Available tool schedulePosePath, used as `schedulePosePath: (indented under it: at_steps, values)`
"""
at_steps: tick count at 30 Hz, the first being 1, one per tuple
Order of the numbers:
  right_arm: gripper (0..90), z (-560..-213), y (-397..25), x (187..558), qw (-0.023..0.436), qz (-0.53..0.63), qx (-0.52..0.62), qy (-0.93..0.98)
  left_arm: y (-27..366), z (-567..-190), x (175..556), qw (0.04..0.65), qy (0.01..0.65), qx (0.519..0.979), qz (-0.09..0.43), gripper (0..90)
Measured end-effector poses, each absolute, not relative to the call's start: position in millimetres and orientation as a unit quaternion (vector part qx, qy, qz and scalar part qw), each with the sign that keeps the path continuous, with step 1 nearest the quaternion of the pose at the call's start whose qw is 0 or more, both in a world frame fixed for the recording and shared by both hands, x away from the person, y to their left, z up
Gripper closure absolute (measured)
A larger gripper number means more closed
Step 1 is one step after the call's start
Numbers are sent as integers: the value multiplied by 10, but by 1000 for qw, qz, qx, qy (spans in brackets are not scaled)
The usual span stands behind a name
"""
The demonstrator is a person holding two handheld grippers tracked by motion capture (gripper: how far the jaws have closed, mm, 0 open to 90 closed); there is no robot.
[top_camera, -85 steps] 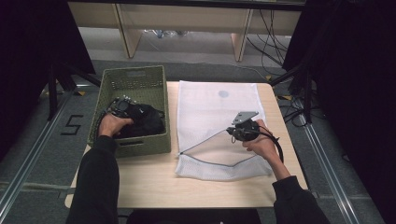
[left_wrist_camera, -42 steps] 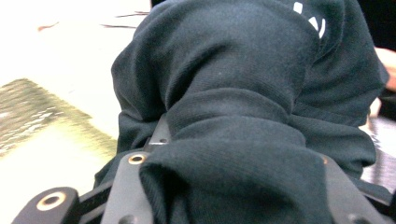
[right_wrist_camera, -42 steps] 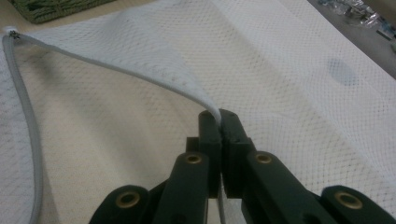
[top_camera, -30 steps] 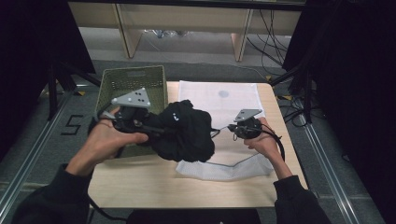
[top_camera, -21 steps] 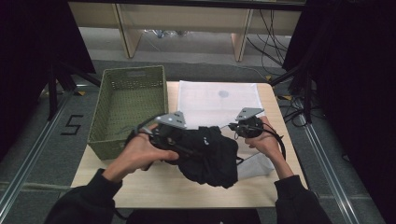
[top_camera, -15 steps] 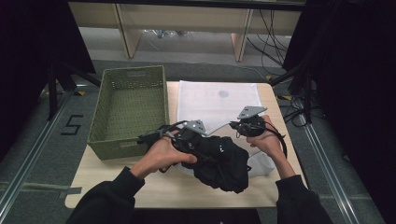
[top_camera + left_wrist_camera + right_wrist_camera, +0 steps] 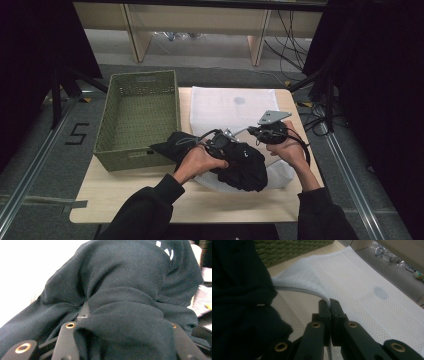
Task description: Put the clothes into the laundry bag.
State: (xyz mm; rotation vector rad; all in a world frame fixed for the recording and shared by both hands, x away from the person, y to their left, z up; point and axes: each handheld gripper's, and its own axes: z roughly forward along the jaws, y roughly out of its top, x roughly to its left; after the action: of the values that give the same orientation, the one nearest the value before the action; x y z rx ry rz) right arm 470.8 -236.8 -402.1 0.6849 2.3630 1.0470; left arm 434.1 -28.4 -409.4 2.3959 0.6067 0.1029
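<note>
Left gripper [image 7: 226,141] fingers clamped on black garment [image 7: 240,162], bundle bulging ahead of tips at bag mouth. Right gripper [image 7: 329,305] fingers together, pinching mesh bag [image 7: 362,285] edge, lifted. Risks: thin edge slipping out, mouth collapsing; trailing sleeve snagging outside.

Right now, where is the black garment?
In the high view the black garment hangs from the left gripper at the table's middle, over the white mesh laundry bag, right of the green basket.
</note>
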Motion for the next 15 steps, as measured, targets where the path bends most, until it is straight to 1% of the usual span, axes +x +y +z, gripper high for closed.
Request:
schedulePosePath:
  at_steps: [1,3,5,6,8,9,10,11,12,14,15]
  values:
    - [900,-4012,-2371,4706,233,382,248,859,-297,-4096,4368,317,254,912,52,539]
    - [900,-3990,-2360,4678,231,385,253,857,-316,-4101,4404,312,255,913,57,534]
    - [900,-3965,-2356,4676,232,386,252,857,-387,-4195,4504,308,277,908,68,521]
    - [900,-3961,-2358,4675,234,386,252,856,-418,-4259,4540,308,284,905,73,501]
    - [900,-3969,-2366,4679,234,384,253,856,-488,-4407,4612,290,310,901,83,428]
    - [900,-3969,-2366,4679,234,384,253,856,-488,-4407,4612,290,310,901,83,383]
    - [900,-3993,-2376,4691,226,379,257,859,-528,-4541,4677,286,347,892,55,339]
    - [900,-4006,-2385,4703,233,378,250,861,-517,-4562,4700,286,358,888,42,312]
    - [900,-4035,-2385,4701,225,376,258,861,-501,-4566,4719,301,357,884,41,285]
    - [900,-4080,-2410,4724,224,375,258,862,-469,-4511,4708,307,352,884,35,225]
    - [900,-4080,-2423,4727,221,373,264,862,-394,-4365,4647,333,345,877,41,211]
